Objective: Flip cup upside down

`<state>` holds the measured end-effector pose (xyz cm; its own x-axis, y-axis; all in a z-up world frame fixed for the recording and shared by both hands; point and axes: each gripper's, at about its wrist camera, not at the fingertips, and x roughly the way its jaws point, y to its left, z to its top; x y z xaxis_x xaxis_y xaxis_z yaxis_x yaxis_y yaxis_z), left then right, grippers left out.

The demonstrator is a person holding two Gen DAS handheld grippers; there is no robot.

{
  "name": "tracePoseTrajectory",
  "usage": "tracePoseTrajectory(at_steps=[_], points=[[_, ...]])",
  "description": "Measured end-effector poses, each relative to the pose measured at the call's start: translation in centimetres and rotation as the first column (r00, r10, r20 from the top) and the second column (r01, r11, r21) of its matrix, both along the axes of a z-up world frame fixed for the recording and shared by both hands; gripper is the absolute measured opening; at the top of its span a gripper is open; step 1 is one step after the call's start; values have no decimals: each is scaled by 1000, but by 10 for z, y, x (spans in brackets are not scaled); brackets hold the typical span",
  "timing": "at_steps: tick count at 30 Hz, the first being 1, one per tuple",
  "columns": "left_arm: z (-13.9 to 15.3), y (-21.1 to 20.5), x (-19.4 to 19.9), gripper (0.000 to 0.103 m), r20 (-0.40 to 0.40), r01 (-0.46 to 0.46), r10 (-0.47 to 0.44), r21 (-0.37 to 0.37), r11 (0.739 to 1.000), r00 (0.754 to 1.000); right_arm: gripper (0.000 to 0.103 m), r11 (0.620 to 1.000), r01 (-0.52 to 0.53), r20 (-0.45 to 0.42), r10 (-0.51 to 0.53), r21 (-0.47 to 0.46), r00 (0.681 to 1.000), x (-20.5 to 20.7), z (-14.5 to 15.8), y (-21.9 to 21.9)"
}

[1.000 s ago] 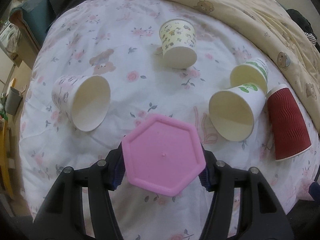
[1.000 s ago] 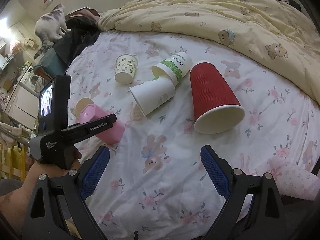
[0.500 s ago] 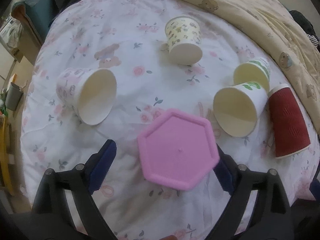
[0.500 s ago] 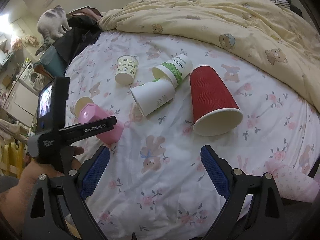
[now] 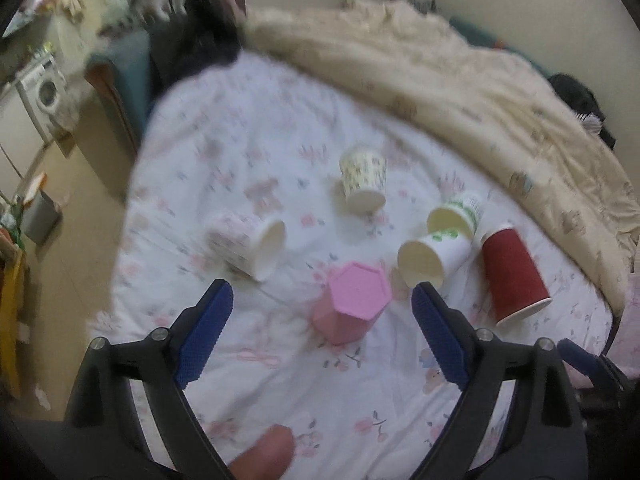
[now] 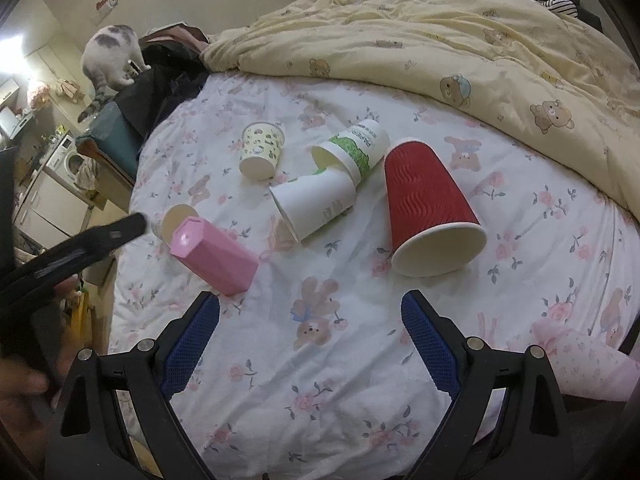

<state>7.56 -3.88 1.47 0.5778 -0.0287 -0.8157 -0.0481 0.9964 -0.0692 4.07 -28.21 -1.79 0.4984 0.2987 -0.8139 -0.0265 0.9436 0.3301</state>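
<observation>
The pink cup [image 5: 352,304] [image 6: 214,254] stands mouth-down on the floral sheet [image 5: 280,368] [image 6: 320,360], base uppermost, just ahead of the left gripper [image 5: 322,332], whose jaws are spread wide and hold nothing. The right gripper [image 6: 310,344] hangs above the sheet with its jaws likewise wide apart and nothing between them. Five paper cups lie on their sides nearby: a red cup [image 5: 514,276] [image 6: 430,204], two green-printed cups, a yellow-patterned cup [image 5: 364,180] and a pink-patterned cup [image 5: 248,244].
</observation>
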Motion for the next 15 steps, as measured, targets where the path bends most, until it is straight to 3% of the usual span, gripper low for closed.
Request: tracePoseTrajectory(at_steps=[8,11,15], points=[[22,28,-57,90,105,-48,43,45,998,994,95,999,-51,72,52,-14,996,-16,16,14],[19,36,-77,102,113,-67,61,52,996,992,95,995,-92,105,96,-45,990,-26,22,23],[10,37,-96,103,106,-65,58,69,995,993,95,995,-95,124,100,-39,987,-42,21,32]])
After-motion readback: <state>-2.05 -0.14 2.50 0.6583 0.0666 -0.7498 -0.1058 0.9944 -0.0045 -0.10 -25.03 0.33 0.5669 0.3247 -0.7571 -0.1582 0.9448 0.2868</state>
